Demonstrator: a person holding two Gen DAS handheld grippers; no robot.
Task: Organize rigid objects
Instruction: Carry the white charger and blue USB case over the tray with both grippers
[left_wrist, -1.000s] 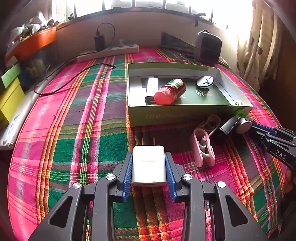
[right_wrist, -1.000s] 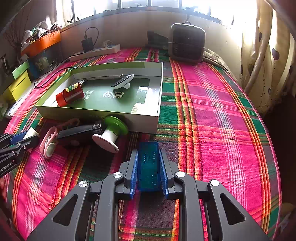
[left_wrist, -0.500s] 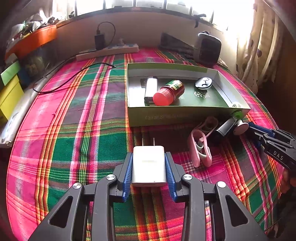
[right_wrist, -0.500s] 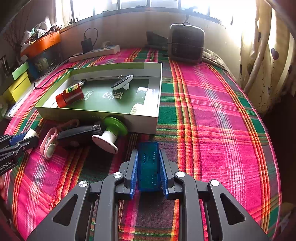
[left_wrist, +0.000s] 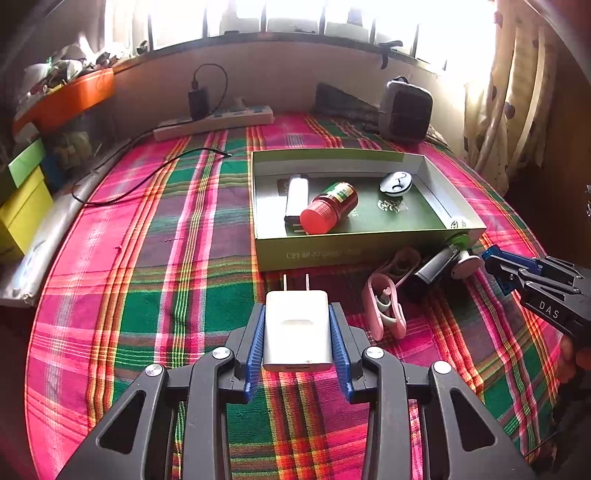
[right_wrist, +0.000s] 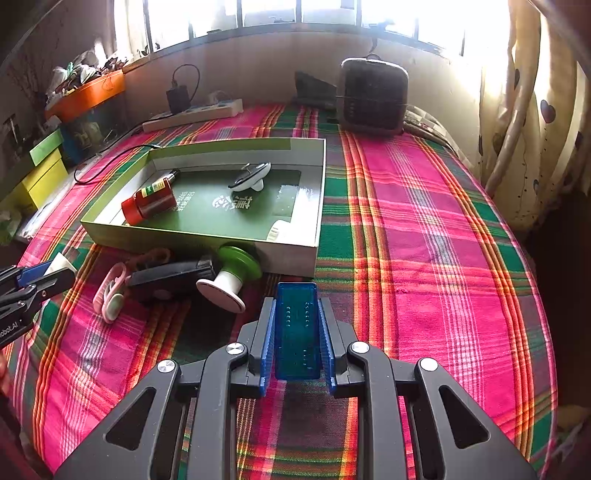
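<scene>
Left gripper (left_wrist: 297, 330) clamped on a white charger (left_wrist: 296, 328), prongs pointing at 12 o'clock toward the near wall of the green box (left_wrist: 351, 251). Right gripper (right_wrist: 296, 332) pinched on a blue plastic block (right_wrist: 296, 328), held just short of the box corner at 12 o'clock. Compared with a second ago, almost nothing moved: only a slight drift of the left view, the box sitting a touch lower and nearer, the right view practically frozen. Likely a pause with both loads lifted over the plaid bedspread (left_wrist: 147, 295), not yet carried over the box rim. Already inside the box: a red bottle (left_wrist: 328, 208), a white lighter-shaped stick (left_wrist: 295, 195) beside it at 9 o'clock, and a small black-and-white disc (left_wrist: 395, 183) at 2 o'clock. Still outside, against the front wall: a pink clip (left_wrist: 384, 306), a black bar (right_wrist: 170, 275) and a green-and-white spool (right_wrist: 231, 275). So two items in hand, three left on the bed.
</scene>
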